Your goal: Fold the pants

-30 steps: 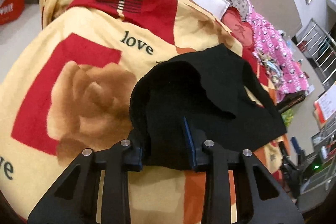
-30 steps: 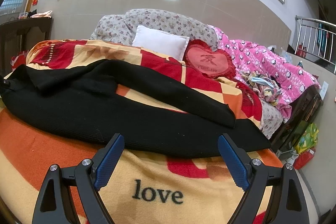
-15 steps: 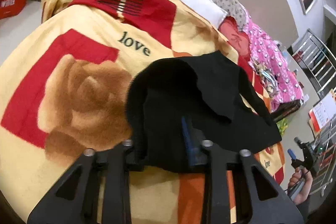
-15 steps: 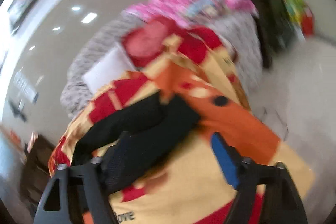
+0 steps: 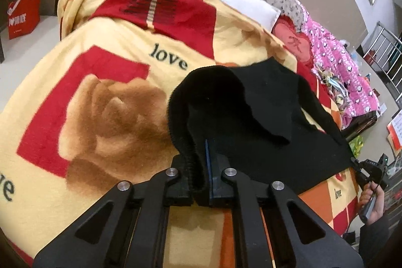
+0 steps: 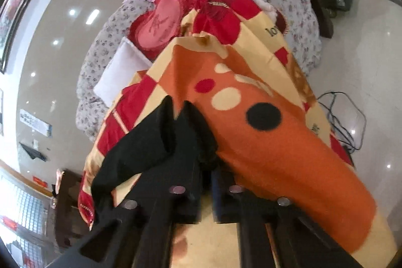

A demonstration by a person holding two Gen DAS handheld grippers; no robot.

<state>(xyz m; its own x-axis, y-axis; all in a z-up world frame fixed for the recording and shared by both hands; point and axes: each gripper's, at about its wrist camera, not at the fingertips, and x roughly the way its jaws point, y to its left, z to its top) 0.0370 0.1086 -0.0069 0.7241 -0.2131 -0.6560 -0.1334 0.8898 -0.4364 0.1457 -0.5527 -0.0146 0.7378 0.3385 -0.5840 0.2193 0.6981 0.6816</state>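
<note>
Pants [image 5: 263, 132], black and of a soft ribbed knit, lie spread on the bed blanket [image 5: 100, 82] ahead of both grippers, with one end in each.

Left gripper [image 5: 201, 182]: clenched on the pants. The jaws stand nearly together with a thick bunched roll of cloth pinched between them; a corrugated, elastic-looking edge curls up and over just ahead of the fingertips, which suggests the waistband end, though that is a judgement. Beyond the grip the cloth rises in a hollow arch and then falls flat, running away to the right of this gripper.

Right gripper [image 6: 206, 175]: jaws close together, with dark cloth gathered between and just ahead of them. It appears to be grasping the pants [image 6: 160, 142] at the leg end; the view is blurred, so the contact itself is not sharp. Two pointed flaps of cloth stand up ahead of the fingertips, and the rest trails down to the left of this gripper.

Assessment: holding opposite ends keeps the garment taut enough to lift and carry one end over the other. The fold itself does not look made yet.

Materials: the blanket is a plush fleece in cream, red and orange, printed with a rose, dots and the word "love". Such a pile is likely to drag on knit cloth. A white pillow [image 5: 248, 4] and a red heart cushion [image 6: 158, 24] lie well beyond the grippers.
</note>
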